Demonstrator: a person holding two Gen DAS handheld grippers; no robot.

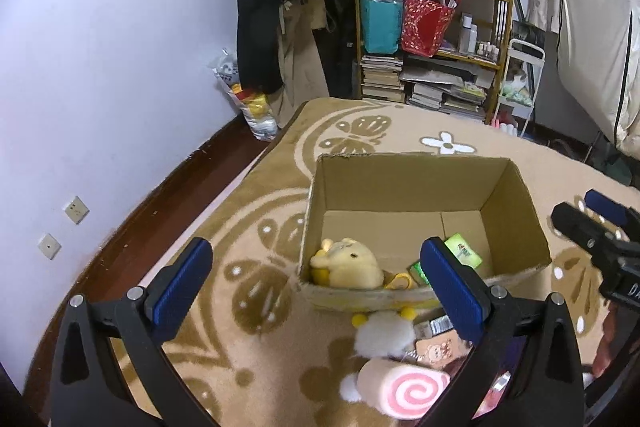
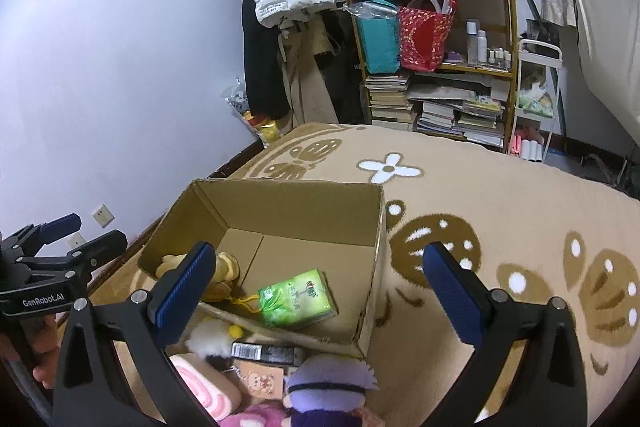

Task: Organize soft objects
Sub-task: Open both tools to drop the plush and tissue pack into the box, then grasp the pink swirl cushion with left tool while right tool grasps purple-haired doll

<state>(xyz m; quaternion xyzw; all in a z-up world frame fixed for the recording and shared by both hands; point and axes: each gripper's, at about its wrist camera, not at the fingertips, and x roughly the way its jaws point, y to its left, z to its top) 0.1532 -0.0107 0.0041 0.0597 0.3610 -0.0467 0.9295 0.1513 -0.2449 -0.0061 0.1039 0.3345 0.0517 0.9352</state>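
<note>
Left wrist view: yellow plush and green tissue pack already boxed in the cardboard box; swirl plush waits at six o'clock. Left tongs and right tongs both gape, released and empty.

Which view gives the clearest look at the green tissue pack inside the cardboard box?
The right wrist view: the green tissue pack lies unobstructed on the floor of the cardboard box, its printed top showing. In the left wrist view the left gripper's finger covers its middle, so only two green bits show.
</note>
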